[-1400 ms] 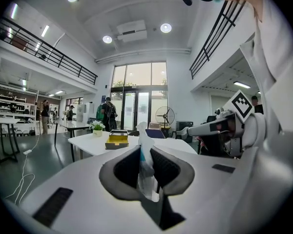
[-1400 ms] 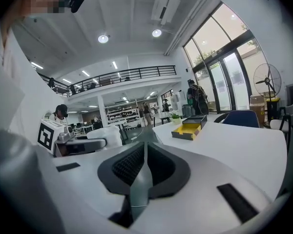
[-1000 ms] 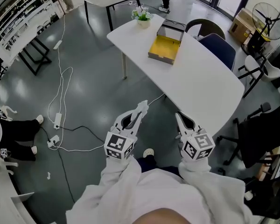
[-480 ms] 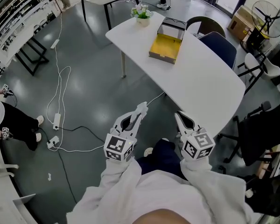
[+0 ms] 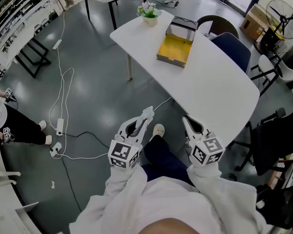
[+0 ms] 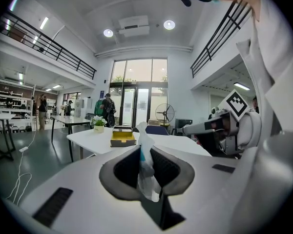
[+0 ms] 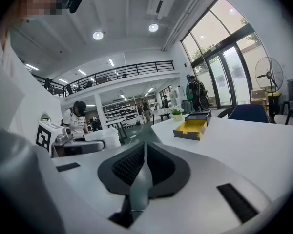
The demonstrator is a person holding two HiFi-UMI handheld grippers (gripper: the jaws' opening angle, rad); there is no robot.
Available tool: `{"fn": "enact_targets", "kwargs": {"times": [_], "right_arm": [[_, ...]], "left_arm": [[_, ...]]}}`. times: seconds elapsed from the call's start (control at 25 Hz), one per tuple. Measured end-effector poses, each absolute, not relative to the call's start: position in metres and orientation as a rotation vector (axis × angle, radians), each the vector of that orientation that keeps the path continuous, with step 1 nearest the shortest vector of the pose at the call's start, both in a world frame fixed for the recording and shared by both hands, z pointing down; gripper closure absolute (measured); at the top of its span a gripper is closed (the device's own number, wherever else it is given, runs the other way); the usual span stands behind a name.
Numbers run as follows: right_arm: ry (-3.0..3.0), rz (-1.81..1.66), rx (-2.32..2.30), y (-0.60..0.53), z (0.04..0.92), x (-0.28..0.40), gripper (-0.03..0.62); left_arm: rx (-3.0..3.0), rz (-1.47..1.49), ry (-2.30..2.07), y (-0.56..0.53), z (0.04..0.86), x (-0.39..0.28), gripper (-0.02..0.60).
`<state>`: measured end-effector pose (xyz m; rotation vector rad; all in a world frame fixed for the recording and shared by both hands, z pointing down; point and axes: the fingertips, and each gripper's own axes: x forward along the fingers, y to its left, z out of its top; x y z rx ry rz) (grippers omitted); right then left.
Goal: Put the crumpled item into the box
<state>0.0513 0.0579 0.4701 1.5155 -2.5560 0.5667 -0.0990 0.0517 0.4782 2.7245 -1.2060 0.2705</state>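
Note:
The crumpled item [image 6: 147,178], white with a bit of blue, is pinched between the jaws of my left gripper [image 6: 144,152]. In the head view the left gripper [image 5: 147,113] hangs over the grey floor, short of the white table [image 5: 210,91], with the crumpled item [image 5: 149,111] sticking out at its tip. My right gripper [image 5: 186,120] hangs beside it near the table's near edge, shut with nothing between its jaws. The box [image 5: 175,48], open with a yellow inside, stands towards the table's far end. It also shows ahead as the box [image 6: 122,136] and the box [image 7: 192,128].
A small potted plant [image 5: 150,9] stands at the table's far corner beside the box. Dark chairs [image 5: 229,50] line the table's right side. White cables [image 5: 63,106] trail over the floor at left, near a person [image 5: 10,128]. A fan [image 5: 278,16] stands at back right.
The person's leg and shoe have stepped forward between the grippers, and the table has come a little nearer. Both grippers keep their pose. The person at left has shifted.

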Motion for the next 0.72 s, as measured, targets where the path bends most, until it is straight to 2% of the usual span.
{"fn": "enact_targets", "kwargs": {"times": [0.72], "right_arm": [[-2.562, 0.544, 1.553, -0.08, 0.458, 0.051, 0.551]], "left_arm": [[2.756, 0.268, -1.202, -0.086, 0.465, -0.105, 0.531]]}}
